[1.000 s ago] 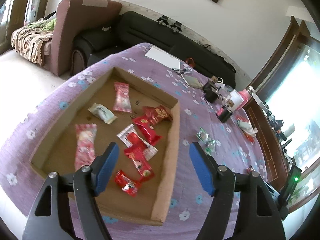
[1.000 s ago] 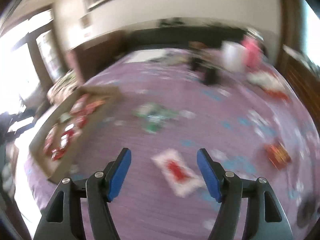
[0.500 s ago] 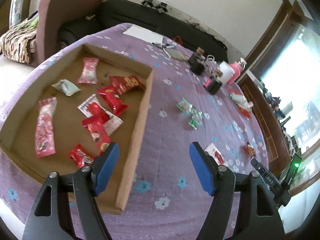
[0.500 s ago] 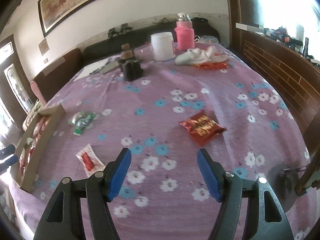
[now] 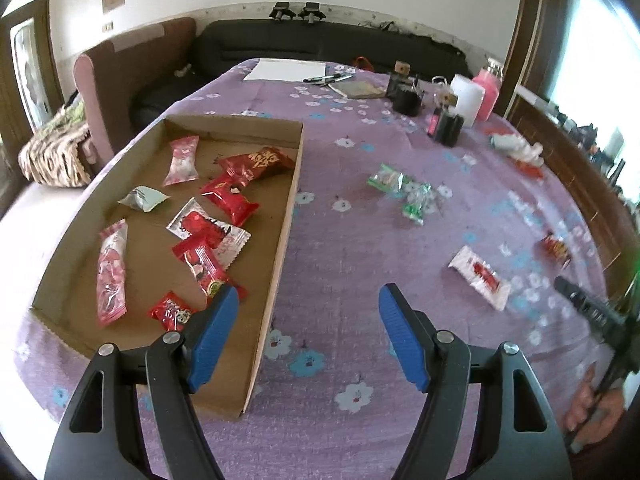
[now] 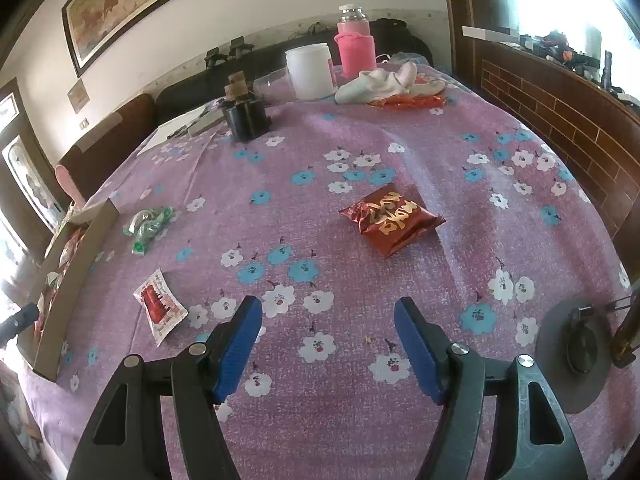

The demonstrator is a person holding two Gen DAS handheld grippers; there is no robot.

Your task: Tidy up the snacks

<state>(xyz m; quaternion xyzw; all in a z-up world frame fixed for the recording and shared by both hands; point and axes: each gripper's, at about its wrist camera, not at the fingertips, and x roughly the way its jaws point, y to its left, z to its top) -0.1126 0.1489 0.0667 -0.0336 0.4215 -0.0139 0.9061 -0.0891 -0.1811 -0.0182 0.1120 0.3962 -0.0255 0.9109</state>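
A shallow cardboard tray (image 5: 286, 216) lies on the purple flowered tablecloth and holds several red, pink and white snack packets. My left gripper (image 5: 308, 312) is open and empty above the tray's right wall. Loose on the cloth are green candies (image 5: 404, 192), a white-and-red packet (image 5: 480, 276) and a red packet (image 5: 557, 247). In the right wrist view my right gripper (image 6: 328, 320) is open and empty, with the red packet (image 6: 390, 220) ahead of it, the white-and-red packet (image 6: 160, 306) to its left and the green candies (image 6: 150, 222) beyond, near the tray (image 6: 60, 292).
At the table's far end stand a white tub (image 6: 311, 71), a pink bottle (image 6: 355, 46), black holders (image 6: 246, 118), a white cloth (image 6: 390, 82), paper (image 5: 286, 70) and pens. A brick-patterned wall (image 6: 560, 128) runs along the right. A black round base (image 6: 576, 344) sits at the near right.
My left gripper has swung right, from over the tray to its right wall. My right gripper has turned right and come closer, so the red packet now lies ahead of it.
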